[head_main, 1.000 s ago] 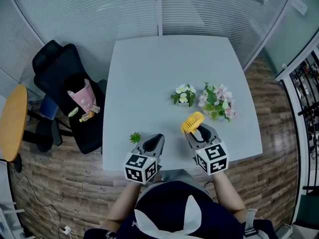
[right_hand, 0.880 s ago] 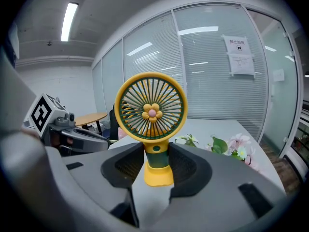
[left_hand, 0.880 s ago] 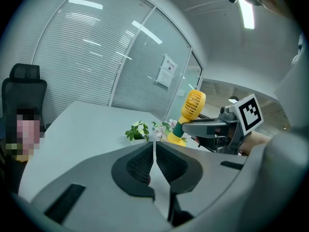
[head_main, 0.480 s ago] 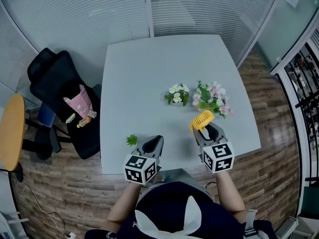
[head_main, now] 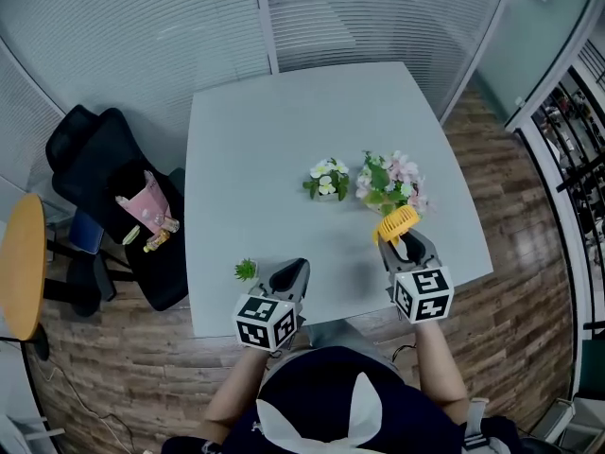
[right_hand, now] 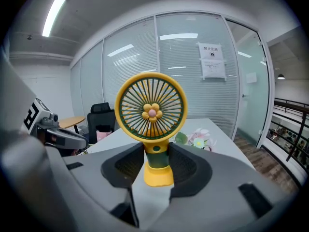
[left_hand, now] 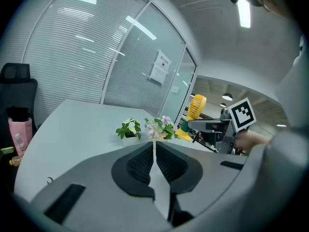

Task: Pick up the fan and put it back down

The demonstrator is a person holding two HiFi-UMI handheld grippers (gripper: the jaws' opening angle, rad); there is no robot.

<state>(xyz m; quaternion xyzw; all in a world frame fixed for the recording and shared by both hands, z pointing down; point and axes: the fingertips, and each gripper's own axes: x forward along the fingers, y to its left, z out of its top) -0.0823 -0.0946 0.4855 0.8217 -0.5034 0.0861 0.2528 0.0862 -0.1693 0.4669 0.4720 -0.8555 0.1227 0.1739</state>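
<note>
Holding the fan (right_hand: pixel 151 124) by its green neck, my right gripper (right_hand: pixel 155 161) has both pads pressed on the stem just above the yellow base. The fan stands upright between the jaws, grille facing the camera.

Status of the task:

1. Pick-up: I judge this step done. In the head view the fan sits at the tip of the right gripper, over the near right part of the worktop (head_main: pixel 274 130), just in front of the pink flowers (head_main: pixel 392 180). In the left gripper view the fan shows beyond those flowers, tilted, with its base apparently raised off the surface. I cannot confirm the gap under the base from any single view, so I treat the lift as probable, not certain.

2. Put-down: not yet done. The fan is in the grip, and no view shows its base resting flat on the worktop.

3. Release: not yet done. The jaws are clamped on the neck.

My left gripper (head_main: pixel 291 272) takes no part. Its jaws are closed together with nothing between them, and it hangs over the near edge of the worktop, beside a small plant (head_main: pixel 246 270) and well apart from the fan.

What remains, as I judge it: lower the fan onto a bare patch of worktop clear of the pink flowers and the white flowers (head_main: pixel 326 176), set the base flat, then part the jaws and draw back without tipping it.
</note>
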